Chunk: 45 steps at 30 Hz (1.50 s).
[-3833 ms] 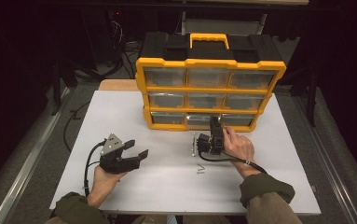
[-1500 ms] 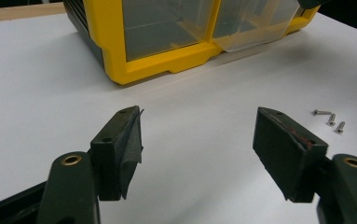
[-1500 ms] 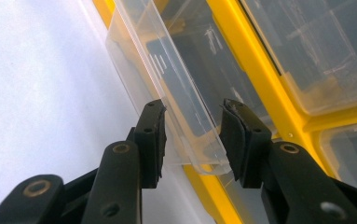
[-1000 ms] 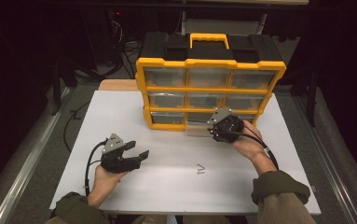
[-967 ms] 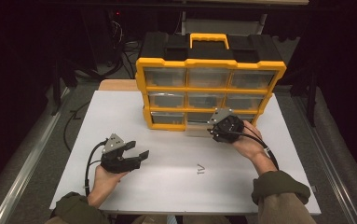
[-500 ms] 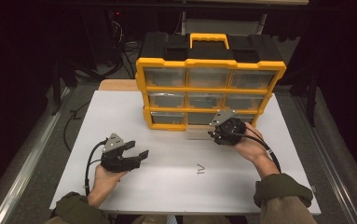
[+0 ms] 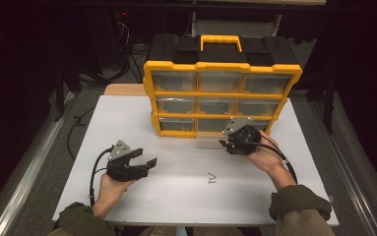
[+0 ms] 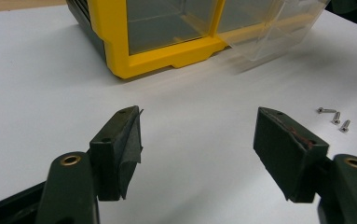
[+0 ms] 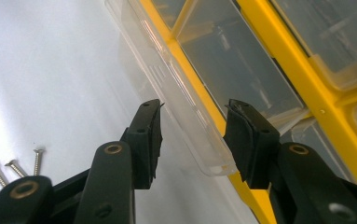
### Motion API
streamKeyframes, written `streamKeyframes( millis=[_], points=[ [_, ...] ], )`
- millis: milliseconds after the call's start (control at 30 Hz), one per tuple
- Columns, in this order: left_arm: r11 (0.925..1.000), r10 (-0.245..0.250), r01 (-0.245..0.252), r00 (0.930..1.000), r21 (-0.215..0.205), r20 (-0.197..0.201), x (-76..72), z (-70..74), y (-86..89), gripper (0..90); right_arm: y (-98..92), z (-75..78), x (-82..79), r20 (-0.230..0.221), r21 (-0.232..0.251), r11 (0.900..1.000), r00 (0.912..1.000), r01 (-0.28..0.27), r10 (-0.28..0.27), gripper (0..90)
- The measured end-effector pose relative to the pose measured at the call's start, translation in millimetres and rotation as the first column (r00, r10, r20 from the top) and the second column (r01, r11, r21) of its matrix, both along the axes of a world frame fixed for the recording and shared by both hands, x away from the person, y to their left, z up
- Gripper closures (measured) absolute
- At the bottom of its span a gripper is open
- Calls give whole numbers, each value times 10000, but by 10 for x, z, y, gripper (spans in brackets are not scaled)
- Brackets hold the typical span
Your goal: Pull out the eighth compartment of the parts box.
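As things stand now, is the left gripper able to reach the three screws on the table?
Probably yes. The left gripper stands open, and the three screws lie loose on bare white table ahead of it. Nothing lies between; the pulled-out clear drawer sits farther back.

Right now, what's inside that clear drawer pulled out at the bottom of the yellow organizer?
The clear drawer looks empty where its walls show; its back end is hidden inside the yellow organizer. Three screws lie loose on the table.

Both claws, left claw (image 7: 146, 164) and right claw (image 7: 227, 142), gape.
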<state>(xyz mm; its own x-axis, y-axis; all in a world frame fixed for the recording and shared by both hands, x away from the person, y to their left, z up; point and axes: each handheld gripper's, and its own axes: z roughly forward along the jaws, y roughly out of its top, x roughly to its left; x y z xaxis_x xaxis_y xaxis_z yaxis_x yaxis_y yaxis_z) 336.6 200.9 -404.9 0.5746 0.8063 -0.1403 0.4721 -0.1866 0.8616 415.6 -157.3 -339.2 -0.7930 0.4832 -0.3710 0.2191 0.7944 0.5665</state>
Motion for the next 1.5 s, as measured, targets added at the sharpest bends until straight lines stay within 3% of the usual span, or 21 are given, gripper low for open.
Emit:
streamKeyframes(
  millis=[267,433,600,900,1200,1333,1500],
  points=[
    [10000,-11,11,10000,23,-24,1,-3,-6,326,-16,14,1,-71,141,9999,10000,13,-12,584],
    [10000,-19,19,10000,9,-18,-1,-1,-3,326,34,-34,45,-8,-304,9995,10000,-35,34,585],
    [10000,-28,28,10000,-5,-5,-2,0,-2,326,44,-42,52,-81,-183,9998,10000,19,-20,596],
    [10000,-36,36,10000,6,-5,-3,0,-5,326,62,-20,20,-100,-413,9981,9989,-462,458,634],
    [10000,-51,51,10000,12,-10,-3,-1,-9,326,40,-10,-44,-355,-359,9974,9975,-621,608,639],
    [10000,-45,45,10000,20,-15,-2,-2,-9,326,14,-23,-89,-522,35,9986,9973,-524,525,634],
    [10000,-59,59,10000,40,-25,-2,-4,-14,326,-6,-33,-121,-551,143,9985,9970,-538,545,630]
  ],
)
